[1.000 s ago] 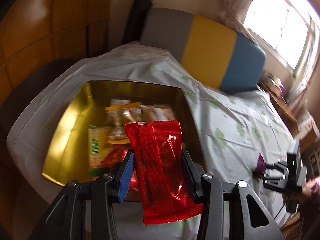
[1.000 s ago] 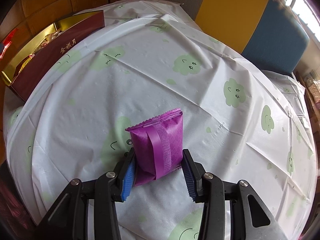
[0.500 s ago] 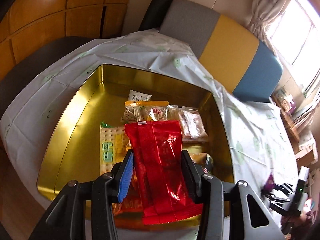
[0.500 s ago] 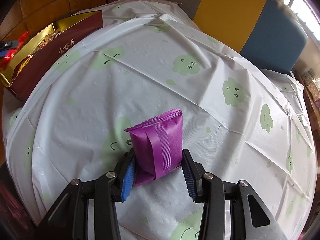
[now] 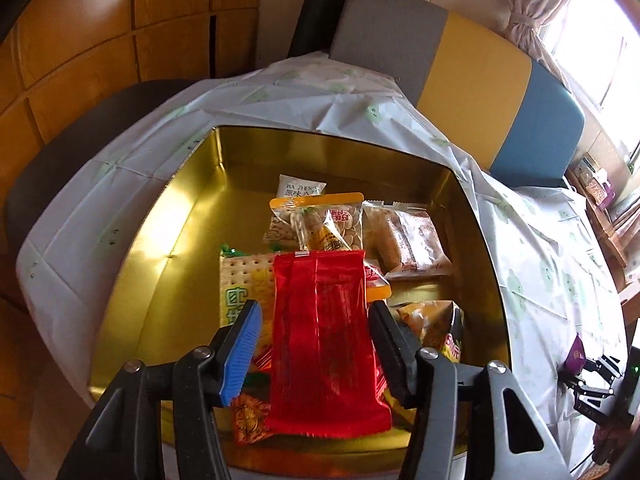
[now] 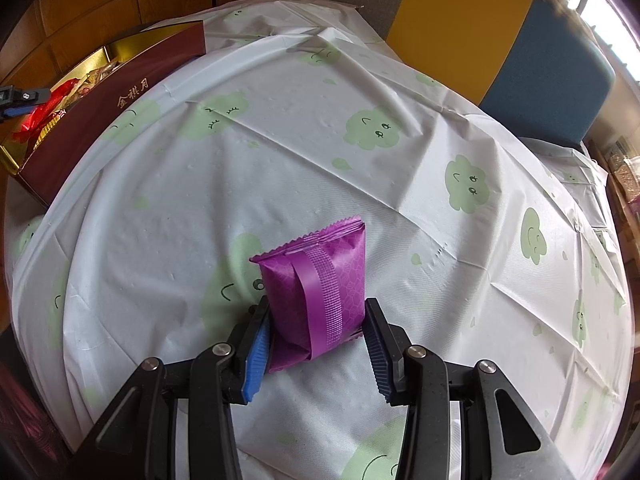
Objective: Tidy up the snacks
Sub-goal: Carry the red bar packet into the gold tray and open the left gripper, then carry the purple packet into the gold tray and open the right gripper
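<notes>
In the left wrist view my left gripper (image 5: 316,336) stands over the gold-lined box (image 5: 160,224). Its jaws are a little apart, and the red snack packet (image 5: 324,340) sits between them with a gap at the blue left pad. The box holds several snack packets, among them a cracker pack (image 5: 240,284) and a nut pack (image 5: 320,224). In the right wrist view my right gripper (image 6: 316,336) is shut on a purple snack packet (image 6: 316,288) above the tablecloth. The box (image 6: 116,96) shows at far left there, with the red packet (image 6: 44,112) over it.
The round table wears a white cloth with green cloud faces (image 6: 372,128). A bench with grey, yellow and blue cushions (image 5: 472,60) stands behind it. Wood panel wall (image 5: 100,40) is at left. The right gripper with the purple packet shows at the left view's right edge (image 5: 576,356).
My left gripper moved further over the box and its jaws have parted slightly from the red packet. The right gripper stays almost still, holding the purple packet.
</notes>
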`<action>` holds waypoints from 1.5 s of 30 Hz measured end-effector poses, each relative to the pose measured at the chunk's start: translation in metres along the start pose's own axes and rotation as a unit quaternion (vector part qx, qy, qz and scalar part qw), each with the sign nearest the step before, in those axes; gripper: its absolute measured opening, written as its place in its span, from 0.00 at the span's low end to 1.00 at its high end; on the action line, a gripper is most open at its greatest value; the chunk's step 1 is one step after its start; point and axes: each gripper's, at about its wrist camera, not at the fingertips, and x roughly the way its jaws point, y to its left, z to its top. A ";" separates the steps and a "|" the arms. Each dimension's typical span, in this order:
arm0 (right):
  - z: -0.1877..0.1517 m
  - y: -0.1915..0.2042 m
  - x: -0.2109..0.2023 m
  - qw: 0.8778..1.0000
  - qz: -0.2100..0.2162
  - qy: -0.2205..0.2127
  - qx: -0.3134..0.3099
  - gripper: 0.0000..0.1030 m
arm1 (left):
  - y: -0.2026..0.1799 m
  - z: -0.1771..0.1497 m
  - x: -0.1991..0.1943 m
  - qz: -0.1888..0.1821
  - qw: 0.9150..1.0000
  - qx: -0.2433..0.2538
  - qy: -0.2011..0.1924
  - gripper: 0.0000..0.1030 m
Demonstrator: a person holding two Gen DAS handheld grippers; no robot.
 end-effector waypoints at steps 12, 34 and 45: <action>-0.001 -0.002 0.002 1.000 -0.006 -0.001 0.006 0.41 | -0.005 -0.021 -0.040 0.035 0.999 0.021 -0.037 0.55; 0.016 -0.002 0.002 0.997 -0.021 0.029 0.065 0.40 | -0.007 -0.039 -0.065 0.024 0.996 0.044 -0.072 0.55; 0.074 0.042 -0.044 0.996 0.054 -0.041 0.056 0.40 | 0.005 -0.039 -0.064 0.020 0.997 0.031 -0.074 0.55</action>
